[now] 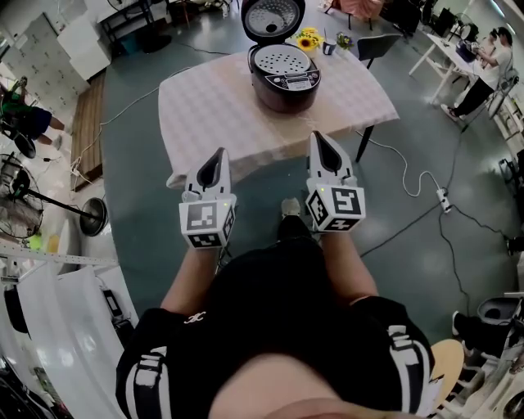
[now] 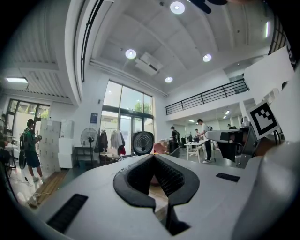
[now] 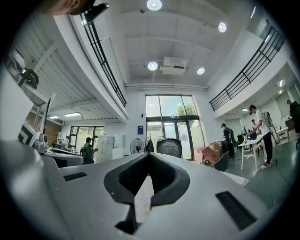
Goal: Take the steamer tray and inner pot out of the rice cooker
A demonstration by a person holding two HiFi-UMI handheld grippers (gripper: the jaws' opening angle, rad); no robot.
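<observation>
Rice cooker (image 1: 284,78) is sitting lid-up at top centre, steamer tray (image 1: 280,59) exposed for lifting; left gripper (image 1: 216,153) and right gripper (image 1: 318,137) are aiming at it, fingers (image 1: 211,172) pressed together, empty.

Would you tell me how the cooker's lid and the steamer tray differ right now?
The lid stands raised at the back of the cooker; the tray lies flat in its mouth. The lid shows a dark rim around a silvery inside; the tray is pale throughout. Both are round and dotted.
</observation>
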